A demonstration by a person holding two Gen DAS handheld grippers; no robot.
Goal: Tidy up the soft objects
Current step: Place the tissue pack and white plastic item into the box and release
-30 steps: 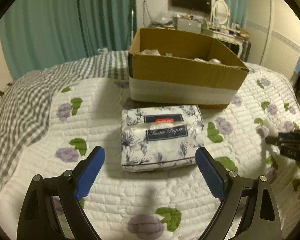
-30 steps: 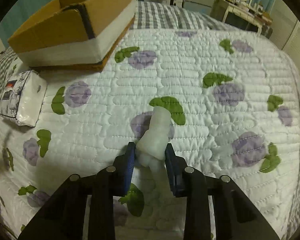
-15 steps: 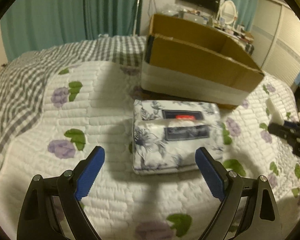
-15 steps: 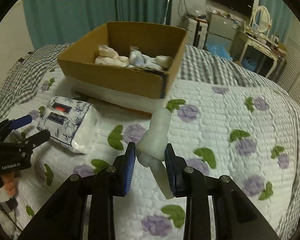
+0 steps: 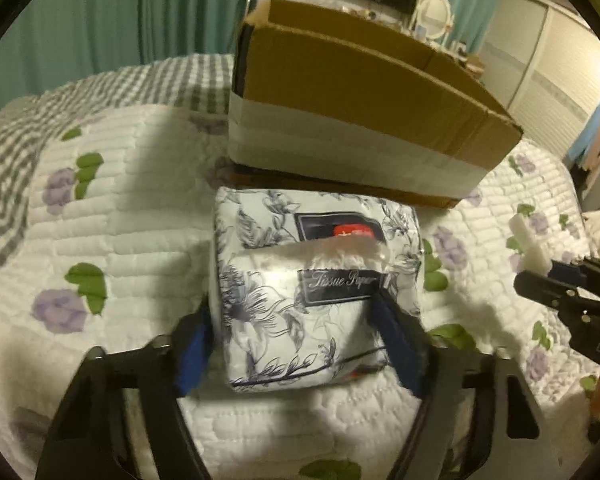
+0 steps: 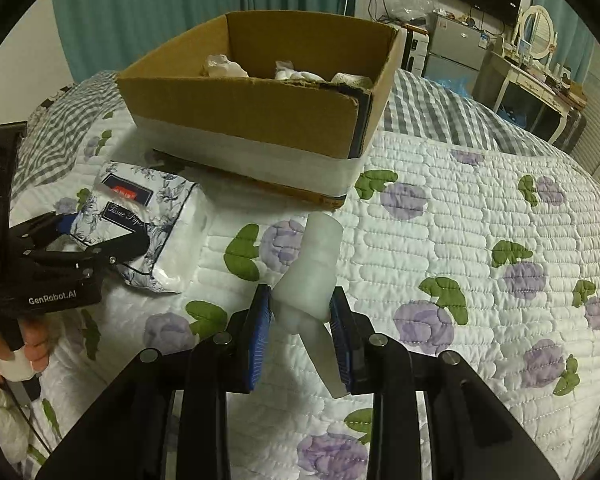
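A floral tissue paper pack lies on the quilted bed in front of a cardboard box. My left gripper is shut on the near end of the pack, its blue pads pressing both sides. The pack and left gripper also show in the right wrist view. My right gripper is shut on a white soft foam piece and holds it above the quilt, right of the pack. The box holds several pale soft items.
The bed has a white quilt with purple flowers and a grey checked blanket behind. Teal curtains, a dresser with an oval mirror and a wall TV stand beyond the bed.
My left gripper moved forward and closed on the tissue pack. My right gripper, still holding the foam piece, rose slightly and came nearer the box.
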